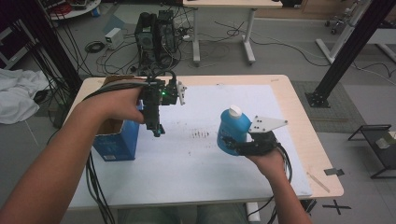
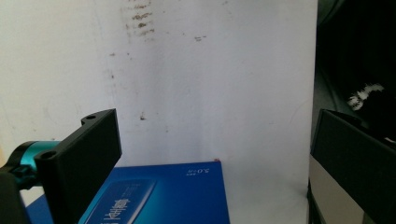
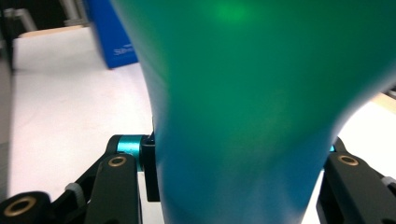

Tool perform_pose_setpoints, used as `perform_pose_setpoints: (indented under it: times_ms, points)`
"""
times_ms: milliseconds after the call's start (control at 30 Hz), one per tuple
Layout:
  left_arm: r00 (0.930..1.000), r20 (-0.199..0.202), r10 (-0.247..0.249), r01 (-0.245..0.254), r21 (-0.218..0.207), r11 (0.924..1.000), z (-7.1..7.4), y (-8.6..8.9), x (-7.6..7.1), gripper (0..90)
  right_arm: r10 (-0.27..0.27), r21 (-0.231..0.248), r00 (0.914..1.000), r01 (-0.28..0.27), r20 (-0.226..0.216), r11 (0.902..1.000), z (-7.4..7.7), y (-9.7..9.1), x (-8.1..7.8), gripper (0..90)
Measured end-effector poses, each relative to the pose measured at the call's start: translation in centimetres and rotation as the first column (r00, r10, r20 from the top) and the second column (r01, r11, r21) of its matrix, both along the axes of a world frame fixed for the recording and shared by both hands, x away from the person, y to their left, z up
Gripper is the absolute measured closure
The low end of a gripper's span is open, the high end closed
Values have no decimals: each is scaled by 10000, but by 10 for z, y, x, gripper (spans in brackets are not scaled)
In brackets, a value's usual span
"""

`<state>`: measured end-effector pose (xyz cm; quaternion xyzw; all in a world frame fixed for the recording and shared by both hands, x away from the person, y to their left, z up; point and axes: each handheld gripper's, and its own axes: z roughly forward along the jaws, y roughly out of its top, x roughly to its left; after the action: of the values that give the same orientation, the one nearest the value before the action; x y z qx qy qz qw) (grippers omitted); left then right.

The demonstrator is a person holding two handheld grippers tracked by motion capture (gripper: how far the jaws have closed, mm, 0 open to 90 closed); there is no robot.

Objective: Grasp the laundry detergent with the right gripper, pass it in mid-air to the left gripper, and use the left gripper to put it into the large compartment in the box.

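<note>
from above, we see the right hand-held gripper (image 1: 233, 142) clamping the blue plastic bottle with white cap (image 1: 233, 128) above the white surface (image 1: 196, 158). left hand-held gripper (image 2: 212, 154) view: jaws spread, empty, over the blue cardboard box (image 2: 159, 196). right view: the smooth bottle body (image 3: 243, 102) seems slippery, better held at the waist.

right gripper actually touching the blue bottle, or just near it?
Touching. In the right gripper view the blue bottle sits between the right gripper, jaws pressed against both its sides; the high view shows it gripped too.

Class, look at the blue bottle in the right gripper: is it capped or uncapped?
Capped: the blue bottle carries a white cap on top.
</note>
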<state>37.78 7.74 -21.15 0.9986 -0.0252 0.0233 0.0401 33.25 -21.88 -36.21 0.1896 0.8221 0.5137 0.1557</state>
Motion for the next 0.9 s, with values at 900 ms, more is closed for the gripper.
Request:
perform_pose_setpoints:
  times_ms: [900]
  points:
    - [9949,-512,-865,876,199,9960,-7,-42,-26,17,4069,104,9128,-4068,-339,9135,-15,82,13,451]
